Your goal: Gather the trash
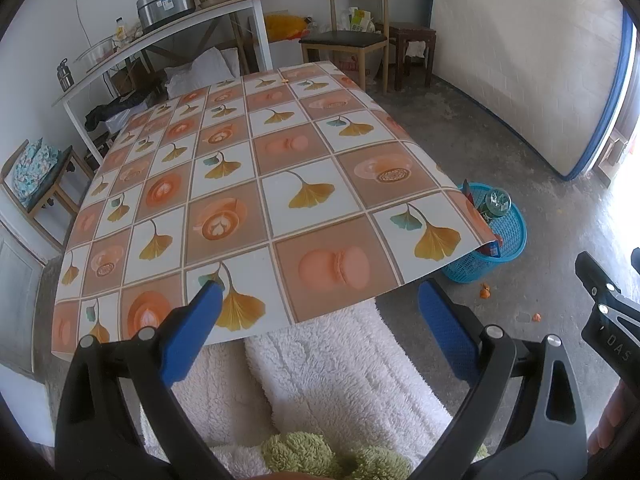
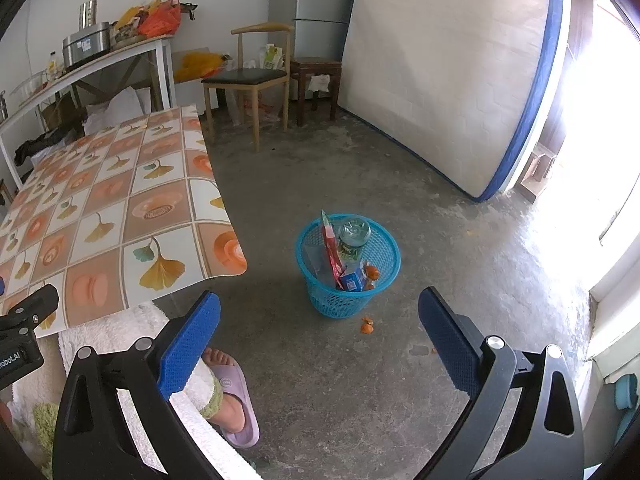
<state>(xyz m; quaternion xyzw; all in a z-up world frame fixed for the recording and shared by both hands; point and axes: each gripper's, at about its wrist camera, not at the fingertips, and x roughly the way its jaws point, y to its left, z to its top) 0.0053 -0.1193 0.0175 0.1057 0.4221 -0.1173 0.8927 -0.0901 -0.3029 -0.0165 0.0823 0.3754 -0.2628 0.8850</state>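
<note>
A blue plastic basket [image 2: 352, 292] stands on the concrete floor right of the table. It holds a clear bottle [image 2: 354, 236], a red wrapper [image 2: 331, 246], a small blue carton [image 2: 354, 280] and orange peel [image 2: 373, 273]. The basket also shows in the left wrist view [image 1: 500, 244], partly behind the table corner. Orange peel scraps [image 2: 366, 325] lie on the floor by the basket. My left gripper [image 1: 320, 300] is open and empty over the table's near edge. My right gripper [image 2: 320, 312] is open and empty above the floor, short of the basket.
The table [image 1: 256, 184] has a cloth printed with leaves and cups. A wooden chair [image 2: 248, 76], a stool [image 2: 316, 68] and a leaning mattress [image 2: 448, 72] stand at the back. A shelf [image 1: 160, 28] holds pots and bags. My slippered foot [image 2: 232, 392] is under the right gripper.
</note>
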